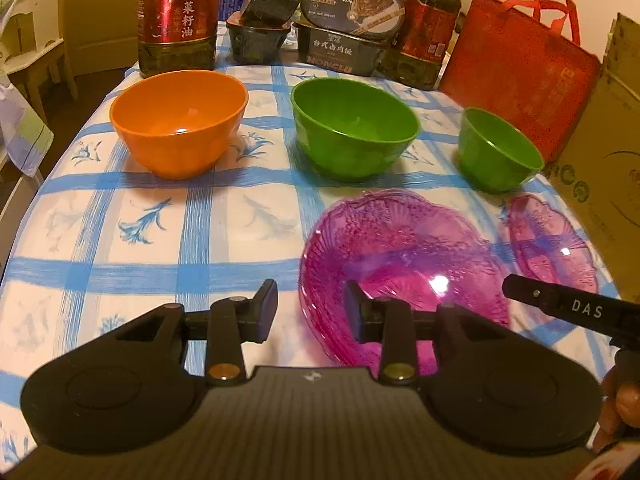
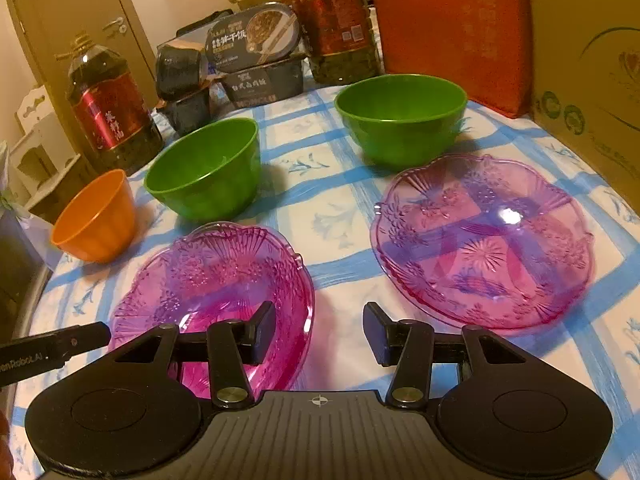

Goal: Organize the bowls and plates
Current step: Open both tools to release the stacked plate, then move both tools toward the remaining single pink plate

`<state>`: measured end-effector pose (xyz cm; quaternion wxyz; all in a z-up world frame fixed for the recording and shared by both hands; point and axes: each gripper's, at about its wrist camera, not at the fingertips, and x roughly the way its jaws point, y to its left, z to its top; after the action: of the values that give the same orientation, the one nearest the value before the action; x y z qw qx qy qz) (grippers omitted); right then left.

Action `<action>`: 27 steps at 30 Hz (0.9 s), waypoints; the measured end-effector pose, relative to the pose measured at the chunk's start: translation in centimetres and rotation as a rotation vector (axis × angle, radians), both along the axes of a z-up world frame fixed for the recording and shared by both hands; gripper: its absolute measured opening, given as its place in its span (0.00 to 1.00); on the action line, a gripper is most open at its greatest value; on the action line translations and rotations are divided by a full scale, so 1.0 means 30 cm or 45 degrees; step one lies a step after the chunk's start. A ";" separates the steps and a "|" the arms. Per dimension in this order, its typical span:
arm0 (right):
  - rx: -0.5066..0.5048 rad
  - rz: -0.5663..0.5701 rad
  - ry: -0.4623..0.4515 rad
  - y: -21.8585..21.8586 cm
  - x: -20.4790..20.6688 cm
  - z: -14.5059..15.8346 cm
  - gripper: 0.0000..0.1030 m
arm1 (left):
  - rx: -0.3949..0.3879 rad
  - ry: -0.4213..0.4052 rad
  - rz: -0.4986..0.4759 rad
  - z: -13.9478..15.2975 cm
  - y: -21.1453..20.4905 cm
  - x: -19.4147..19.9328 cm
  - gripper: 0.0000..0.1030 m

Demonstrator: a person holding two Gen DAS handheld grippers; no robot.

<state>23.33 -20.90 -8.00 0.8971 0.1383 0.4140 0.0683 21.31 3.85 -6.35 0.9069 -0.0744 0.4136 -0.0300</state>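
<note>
Currently: both grippers hover with jaws wide, holding nothing.
Your left gripper point(image 1: 310, 310) straddles the deep pink plate's point(image 1: 400, 256) near rim; flat pink plate point(image 2: 484, 240) lies beside it on the counter. Close squarely on that rim.

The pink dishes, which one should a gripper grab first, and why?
Probably the flat pink plate: the right gripper is open, holds nothing, and hovers just short of its near rim. Easing forward to pinch that rim looks best, so the plate can go with the deep pink dish beside it.
</note>
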 end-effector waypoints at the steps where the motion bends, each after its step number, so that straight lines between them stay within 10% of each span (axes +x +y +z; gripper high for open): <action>1: 0.001 -0.002 -0.001 -0.005 -0.011 0.008 0.47 | -0.005 -0.004 0.003 0.009 -0.005 -0.017 0.31; 27: -0.005 -0.079 0.022 -0.232 -0.402 0.147 0.54 | -0.078 0.061 0.016 0.095 -0.249 -0.424 0.54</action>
<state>11.28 -27.87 -3.61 0.8954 0.1501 0.4174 0.0384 8.60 -3.62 -3.50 0.8943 -0.1055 0.4335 -0.0351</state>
